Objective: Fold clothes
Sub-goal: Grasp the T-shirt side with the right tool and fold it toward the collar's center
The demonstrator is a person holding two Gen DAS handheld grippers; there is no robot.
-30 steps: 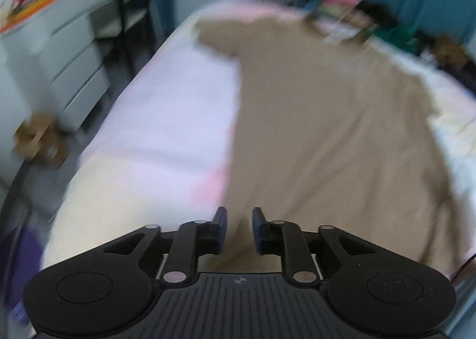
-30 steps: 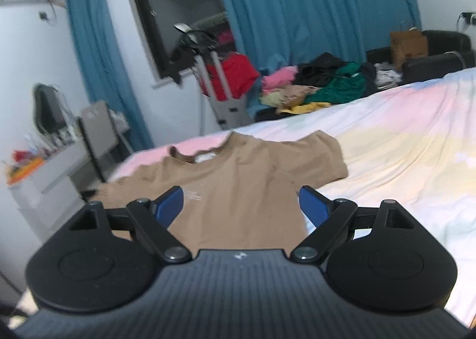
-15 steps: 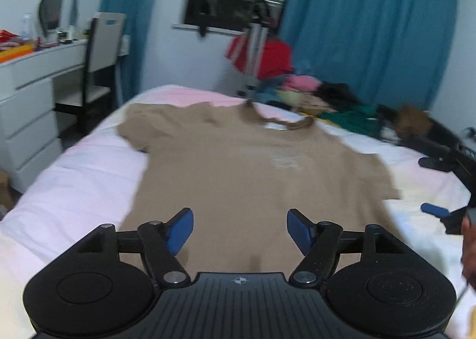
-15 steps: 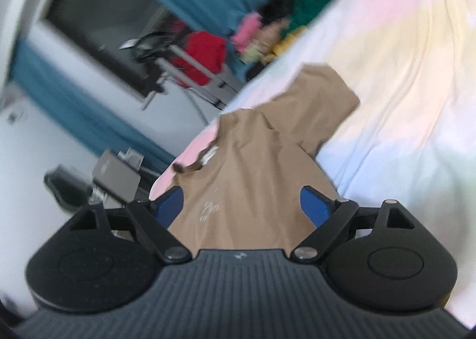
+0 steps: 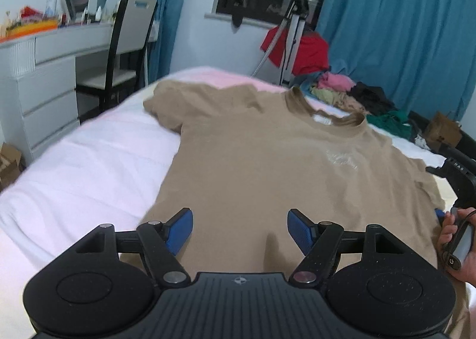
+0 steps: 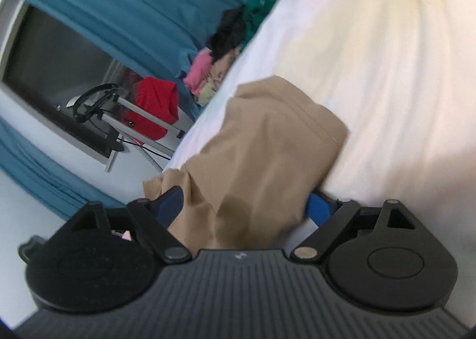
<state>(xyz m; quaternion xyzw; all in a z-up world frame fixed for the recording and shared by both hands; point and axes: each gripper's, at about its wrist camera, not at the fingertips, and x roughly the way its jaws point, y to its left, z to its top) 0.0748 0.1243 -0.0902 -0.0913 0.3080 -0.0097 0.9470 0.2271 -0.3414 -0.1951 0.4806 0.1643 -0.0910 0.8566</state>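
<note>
The tan T-shirt [image 5: 267, 166] lies flat across the middle of the frame on the bed [image 5: 89, 160], light, limp and best pinched at hem or sleeve edges, with both the left gripper [image 5: 239, 230] and the right gripper [image 6: 244, 208] fingers apart, cloth between them unpinched.

Both wrist views overlook the shirt [image 5: 267, 160], right perhaps rolled.

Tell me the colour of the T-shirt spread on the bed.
Tan T-shirt; clearest in the left wrist view.
</note>
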